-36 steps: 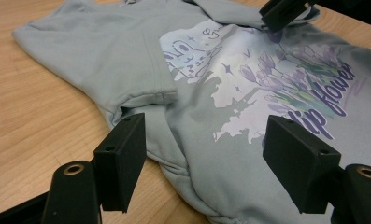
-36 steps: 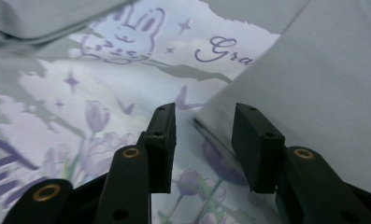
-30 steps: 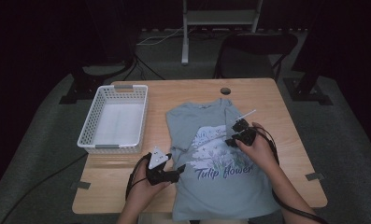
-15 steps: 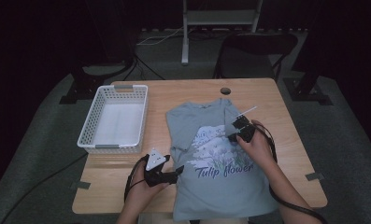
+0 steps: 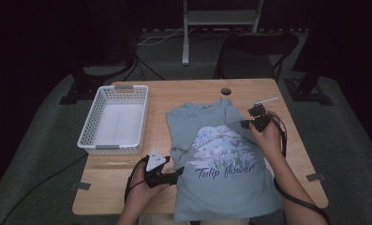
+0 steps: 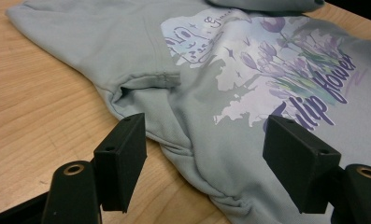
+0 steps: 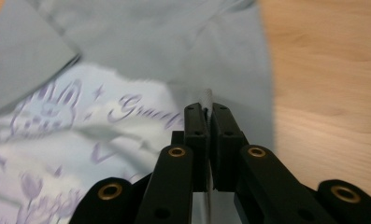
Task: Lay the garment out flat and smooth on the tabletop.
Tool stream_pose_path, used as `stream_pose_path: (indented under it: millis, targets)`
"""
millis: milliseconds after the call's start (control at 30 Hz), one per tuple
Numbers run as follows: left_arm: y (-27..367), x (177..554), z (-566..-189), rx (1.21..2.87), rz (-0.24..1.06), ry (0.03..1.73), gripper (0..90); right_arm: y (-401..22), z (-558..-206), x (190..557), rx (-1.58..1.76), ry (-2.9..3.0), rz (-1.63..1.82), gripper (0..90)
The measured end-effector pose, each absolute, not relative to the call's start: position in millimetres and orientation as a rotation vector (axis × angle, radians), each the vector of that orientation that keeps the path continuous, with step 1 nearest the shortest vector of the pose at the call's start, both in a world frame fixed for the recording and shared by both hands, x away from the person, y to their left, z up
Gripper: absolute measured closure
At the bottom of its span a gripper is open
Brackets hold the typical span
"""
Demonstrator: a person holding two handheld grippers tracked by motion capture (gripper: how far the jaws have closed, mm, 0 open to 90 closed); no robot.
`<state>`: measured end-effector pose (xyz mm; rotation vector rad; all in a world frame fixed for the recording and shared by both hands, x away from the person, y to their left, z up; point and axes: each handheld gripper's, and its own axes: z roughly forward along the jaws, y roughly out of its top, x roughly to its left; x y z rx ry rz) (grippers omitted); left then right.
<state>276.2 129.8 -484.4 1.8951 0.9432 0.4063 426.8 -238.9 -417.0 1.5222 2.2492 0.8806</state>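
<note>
A wooden table [image 5: 193,96] carries the whole scene, with a dark chair [image 5: 256,51] standing behind its far edge. Spread across the middle and right of the table lies a pale blue-grey T-shirt [image 5: 221,164], front up with its sleeves folded in, its neck toward the far edge and its hem reaching the near edge; a white and purple flower print with the words "Tulip flower" covers its chest. To the left of the shirt, a little apart from it, stands a white plastic basket [image 5: 92,129] with slotted walls. The left gripper [image 5: 172,176] is held low at the shirt's left edge, near the hem, and its jaws are spread wide: in the left gripper view [image 6: 204,158] the rumpled side edge of the shirt lies between them, with neither pad pressing on it. The right gripper [image 5: 249,123] is over the shirt's right side near the shoulder; its jaws have just been closing and now stand pressed together, and in the right gripper view [image 7: 209,119] a thin strip of the shirt's cloth is pinched between the pads. A small round hole [image 5: 226,91] sits in the table beyond the shirt's neck.
</note>
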Motion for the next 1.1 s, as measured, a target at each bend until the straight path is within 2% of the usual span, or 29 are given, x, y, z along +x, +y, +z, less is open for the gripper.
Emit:
stream_pose_path:
  millis: [433, 800, 1033, 1100]
  targets:
    - [131.0, 276.3, -487.0, 1.873, 0.378, 0.949, 31.9, -301.2, -402.6, 458.0, 1.771, 1.992, 0.846, 86.8]
    - [129.6, 277.3, -487.8, 1.874, 0.378, 0.944, 31.9, -351.2, -418.5, 480.5, 1.933, 1.847, 0.697, 86.6]
    - [129.7, 276.6, -488.0, 1.880, 0.375, 0.943, 31.9, -363.1, -436.7, 481.5, 2.032, 1.826, 0.652, 86.1]
    - [129.2, 276.3, -487.8, 1.873, 0.372, 0.944, 31.9, -365.2, -441.0, 480.9, 2.049, 1.816, 0.666, 83.4]
